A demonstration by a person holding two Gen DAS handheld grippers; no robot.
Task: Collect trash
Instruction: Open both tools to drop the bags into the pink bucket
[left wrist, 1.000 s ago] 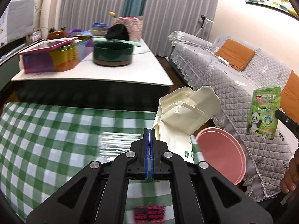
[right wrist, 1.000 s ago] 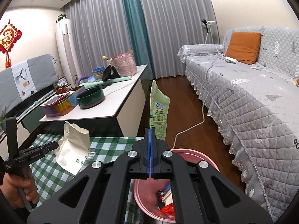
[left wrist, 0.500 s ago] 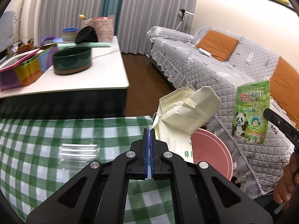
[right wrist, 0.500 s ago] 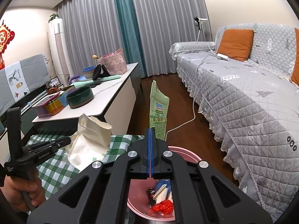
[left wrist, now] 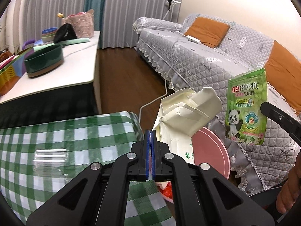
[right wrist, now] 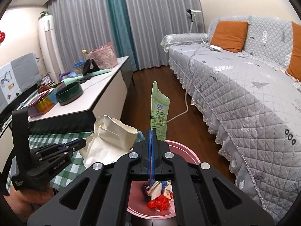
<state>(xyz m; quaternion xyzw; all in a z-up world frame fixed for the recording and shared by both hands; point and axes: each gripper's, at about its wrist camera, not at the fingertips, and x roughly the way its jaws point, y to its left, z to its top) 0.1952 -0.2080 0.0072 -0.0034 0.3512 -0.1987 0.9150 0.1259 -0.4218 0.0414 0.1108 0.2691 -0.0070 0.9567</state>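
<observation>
My left gripper (left wrist: 150,131) is shut on a crumpled cream paper bag (left wrist: 186,111) and holds it over the right edge of the green checked table (left wrist: 56,131), beside the pink trash bin (left wrist: 212,150). My right gripper (right wrist: 152,130) is shut on a green panda-print pouch (right wrist: 159,113) and holds it upright above the bin (right wrist: 180,148). The pouch also shows in the left wrist view (left wrist: 246,107). The bin holds red and white trash (right wrist: 160,194). The left gripper and the bag (right wrist: 111,137) show at the left of the right wrist view.
A white low table (left wrist: 79,60) carries a dark green bowl (left wrist: 44,60), a colourful box and a pink basket (left wrist: 79,23). A grey quilted sofa (right wrist: 244,86) with orange cushions stands on the right. A white cable (right wrist: 180,111) lies on the wooden floor.
My left gripper has carried the paper bag rightward, to the table's right edge near the bin. My right gripper holds the pouch closer over the bin, whose trash now shows more fully.
</observation>
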